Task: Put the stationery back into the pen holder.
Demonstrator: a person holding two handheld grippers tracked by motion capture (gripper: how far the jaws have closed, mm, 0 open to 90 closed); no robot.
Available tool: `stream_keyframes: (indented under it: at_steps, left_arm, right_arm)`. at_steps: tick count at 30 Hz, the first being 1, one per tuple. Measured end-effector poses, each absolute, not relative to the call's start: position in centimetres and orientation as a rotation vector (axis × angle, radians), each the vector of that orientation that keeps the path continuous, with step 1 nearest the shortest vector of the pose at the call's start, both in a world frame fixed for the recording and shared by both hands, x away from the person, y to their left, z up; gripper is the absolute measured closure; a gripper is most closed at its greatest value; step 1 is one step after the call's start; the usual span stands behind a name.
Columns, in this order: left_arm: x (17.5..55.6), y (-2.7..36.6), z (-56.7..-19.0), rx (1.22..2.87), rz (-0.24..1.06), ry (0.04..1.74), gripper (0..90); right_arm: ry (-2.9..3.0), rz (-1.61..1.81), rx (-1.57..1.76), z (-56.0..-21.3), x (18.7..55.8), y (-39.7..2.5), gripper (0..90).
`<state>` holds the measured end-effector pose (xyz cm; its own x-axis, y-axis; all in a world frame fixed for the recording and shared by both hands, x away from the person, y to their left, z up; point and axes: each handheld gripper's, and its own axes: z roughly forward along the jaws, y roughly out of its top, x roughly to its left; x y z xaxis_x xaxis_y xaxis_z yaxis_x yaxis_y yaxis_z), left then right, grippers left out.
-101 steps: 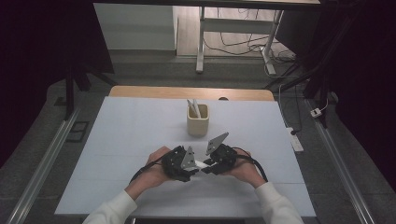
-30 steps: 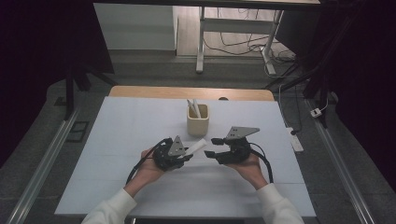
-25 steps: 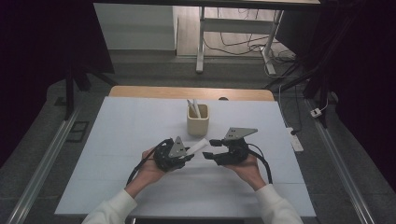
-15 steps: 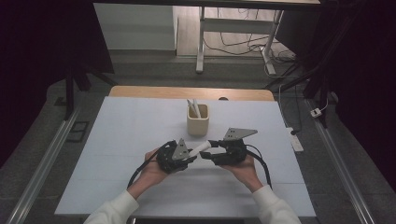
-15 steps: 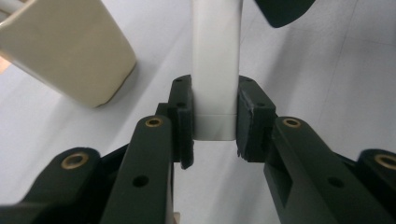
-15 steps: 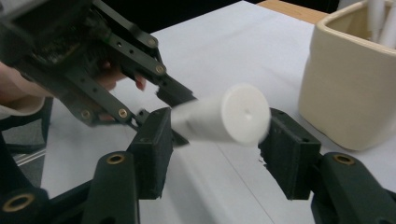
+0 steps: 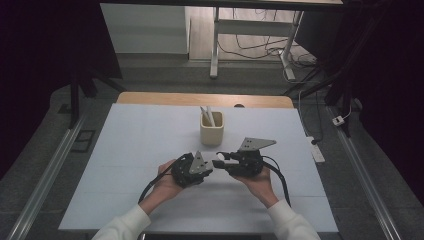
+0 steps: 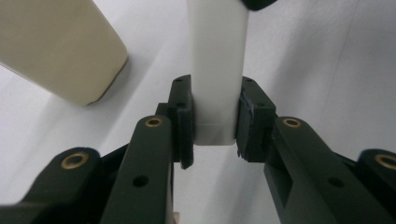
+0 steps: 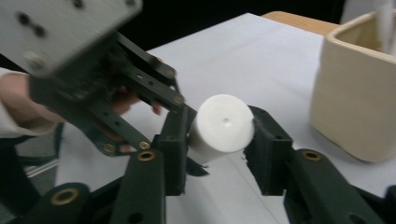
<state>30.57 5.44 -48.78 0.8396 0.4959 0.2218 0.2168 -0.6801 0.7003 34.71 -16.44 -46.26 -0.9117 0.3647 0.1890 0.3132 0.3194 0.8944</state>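
White tabletop [image 7: 150, 150] carries a cream cup [image 7: 211, 128]; in front of it your left tongs [image 8: 215, 122] are clamped on a white stick [image 8: 216, 70], held above the surface. Your right tongs [image 9: 218, 140] bracket its round end, seemingly not quite closed. Squeeze the right fully before loosening the left.

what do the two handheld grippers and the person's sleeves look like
Both are black linkage frames with brass-coloured pivot pins and blocky black jaws. The left gripper and the right gripper each carry a grey three-cornered plate on top, drilled with small holes, and trail a black cable toward the person. The sleeves are white.
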Motion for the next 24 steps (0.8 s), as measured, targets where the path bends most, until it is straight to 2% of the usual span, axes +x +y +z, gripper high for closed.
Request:
stream_keyframes:
  at_steps: [8,12,18,24]
  left_arm:
    - [30.6,5.5,-48.9,2.304,0.513,0.52,68.5]
    - [30.9,5.9,-48.8,2.284,0.495,0.558,57.4]
    - [31.0,6.8,-48.5,2.253,0.453,0.602,45.6]
    - [30.5,7.7,-48.0,2.223,0.461,0.64,37.3]
  right_arm:
    - [2.518,1.664,0.573,-45.8,34.1,-15.9,66.0]
    - [2.49,1.644,0.559,-45.5,34.0,-16.1,66.0]
    - [2.452,1.64,0.576,-45.2,34.2,-16.8,66.0]
    - [2.426,1.613,0.586,-44.9,34.3,-17.3,66.1]
